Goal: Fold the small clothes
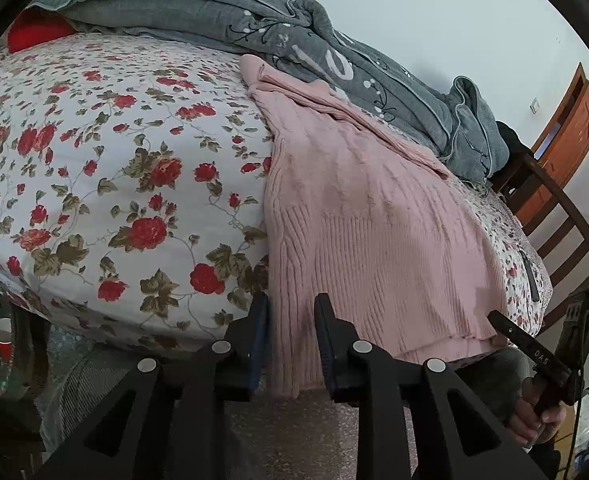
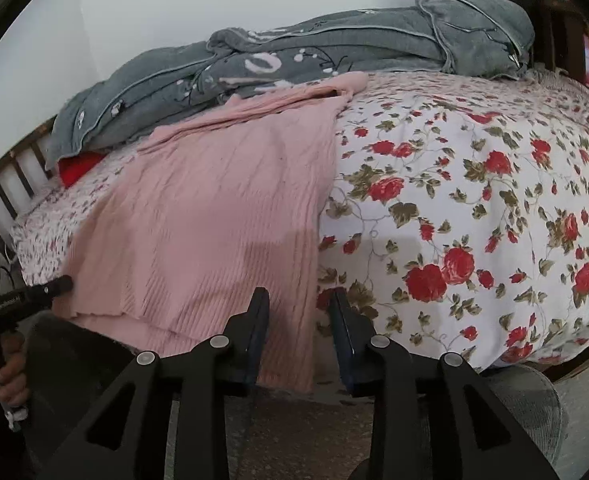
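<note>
A pink ribbed knit sweater [image 1: 370,216] lies flat on the floral bed sheet [image 1: 114,168], its hem hanging over the near bed edge. It also shows in the right wrist view [image 2: 222,208]. My left gripper [image 1: 292,316] is open, its jaws astride the sweater's left hem corner without closing on it. My right gripper [image 2: 298,312] is open, its jaws astride the sweater's right hem corner. The right gripper also shows at the far right of the left wrist view [image 1: 534,344], and the left gripper at the far left of the right wrist view [image 2: 34,296].
A rumpled grey quilt [image 1: 334,52] lies along the far side of the bed against the white wall. A red pillow [image 1: 34,32] sits under its end. A wooden bed frame [image 1: 566,224] and a wooden door [image 1: 570,132] stand at one side. Speckled floor [image 2: 294,432] lies below.
</note>
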